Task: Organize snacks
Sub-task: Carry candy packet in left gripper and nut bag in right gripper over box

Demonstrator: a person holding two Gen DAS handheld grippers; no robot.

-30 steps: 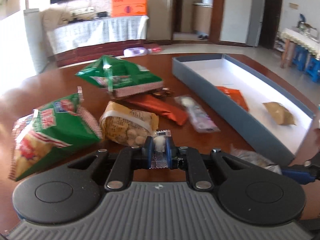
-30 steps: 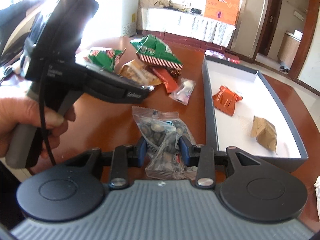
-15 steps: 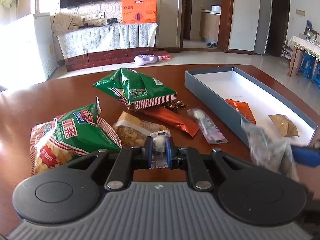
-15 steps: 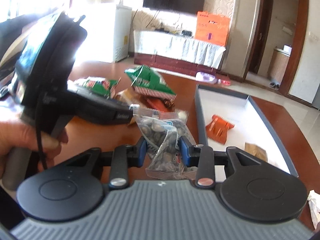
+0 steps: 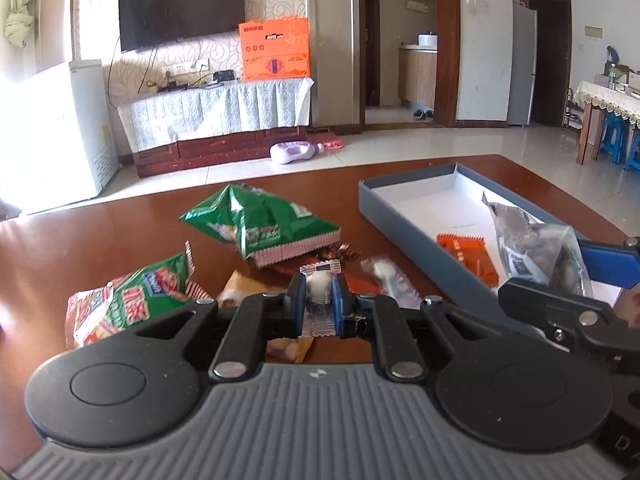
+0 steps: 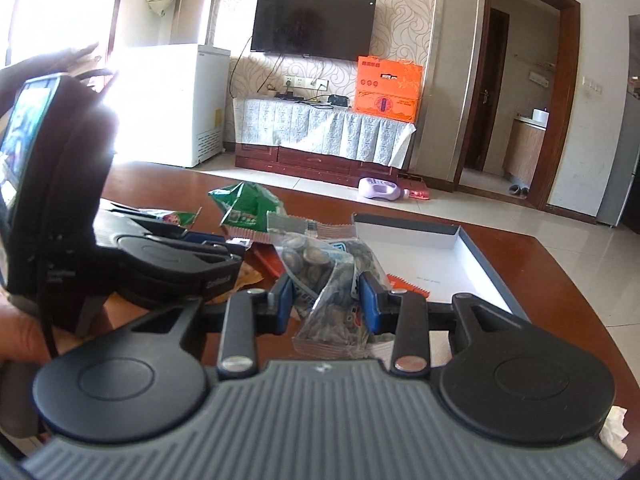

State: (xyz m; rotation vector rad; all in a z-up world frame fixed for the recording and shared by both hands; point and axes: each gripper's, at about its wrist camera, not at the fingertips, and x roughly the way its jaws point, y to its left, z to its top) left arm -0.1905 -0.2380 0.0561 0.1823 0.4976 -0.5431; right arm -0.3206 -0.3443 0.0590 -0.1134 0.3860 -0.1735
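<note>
Both loads are mid-carry: the left gripper pinches a small white candy, the right gripper clamps a clear bag of nuts, and next each must travel over the grey box ahead-right of the jaws and spread.

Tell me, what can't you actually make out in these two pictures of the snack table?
- Orange packet in the grey box: left wrist view, its near end hidden behind the box wall; print too small to read.
- Yellow packet: mostly covered by the left gripper and its small white candy.
- Box floor: right wrist view, partly blocked by the right gripper and its clear bag.
</note>
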